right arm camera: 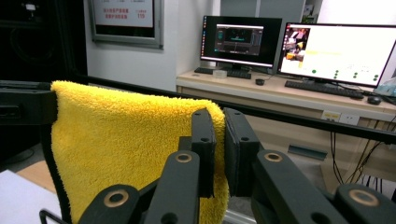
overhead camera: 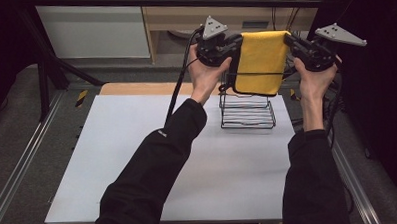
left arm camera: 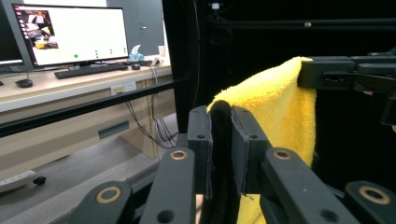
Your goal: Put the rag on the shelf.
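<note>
A yellow towel [overhead camera: 260,60] hangs folded between my two grippers, above a black wire rack [overhead camera: 246,113] on the white table. My left gripper [overhead camera: 236,43] is shut on the towel's left top corner, and my right gripper [overhead camera: 290,40] is shut on its right top corner. In the left gripper view the towel [left arm camera: 275,107] is pinched between my jaws at the left gripper [left arm camera: 222,140], with the other gripper clamped at the far corner. In the right gripper view the towel [right arm camera: 121,144] spreads to the left from the right gripper [right arm camera: 218,149].
The white tabletop [overhead camera: 138,159] extends left and in front of the rack. A black frame bar [overhead camera: 172,2] crosses the back. Desks with monitors [right arm camera: 341,51] stand beyond the table. Metal rails [overhead camera: 18,168] run along the table's sides.
</note>
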Demonstrator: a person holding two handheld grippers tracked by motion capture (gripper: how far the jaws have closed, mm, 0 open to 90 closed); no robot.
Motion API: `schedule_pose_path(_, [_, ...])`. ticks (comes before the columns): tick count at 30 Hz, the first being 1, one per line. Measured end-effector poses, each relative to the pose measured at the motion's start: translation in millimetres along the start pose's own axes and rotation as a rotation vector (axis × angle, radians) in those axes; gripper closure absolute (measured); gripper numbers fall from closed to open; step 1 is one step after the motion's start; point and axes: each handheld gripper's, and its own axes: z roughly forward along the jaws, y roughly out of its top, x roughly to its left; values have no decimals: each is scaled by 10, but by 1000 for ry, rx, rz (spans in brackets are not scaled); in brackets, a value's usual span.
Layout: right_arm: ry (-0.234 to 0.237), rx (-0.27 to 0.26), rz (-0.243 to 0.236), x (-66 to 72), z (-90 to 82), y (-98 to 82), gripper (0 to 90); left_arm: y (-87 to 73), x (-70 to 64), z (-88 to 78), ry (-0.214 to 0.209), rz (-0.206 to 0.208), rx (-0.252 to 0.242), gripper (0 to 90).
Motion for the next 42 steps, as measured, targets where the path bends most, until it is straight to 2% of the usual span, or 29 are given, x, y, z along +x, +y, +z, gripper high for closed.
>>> schedule_pose_path(4, [13, -1, 2, 18, -25, -68, 837, -49, -5, -46, -17, -7, 4, 787])
schedule_pose_path(13, [24, 13, -12, 59, -124, -99, 835, -96, -82, -133, -34, 12, 25, 786])
schedule_pose_path(20, [26, 36, -26, 80, -205, -144, 834, -140, -146, -153, -42, 25, 69, 785])
schedule_pose_path(26, [36, 44, -29, 110, -318, -197, 833, -169, -217, -205, -48, 49, 86, 784])
schedule_pose_path(32, [48, 56, -35, 157, -444, -290, 832, -241, -281, -253, -56, 68, 100, 782])
schedule_pose_path(42, [58, 96, -32, 242, -577, -430, 833, -437, -365, -320, -71, 64, 119, 774])
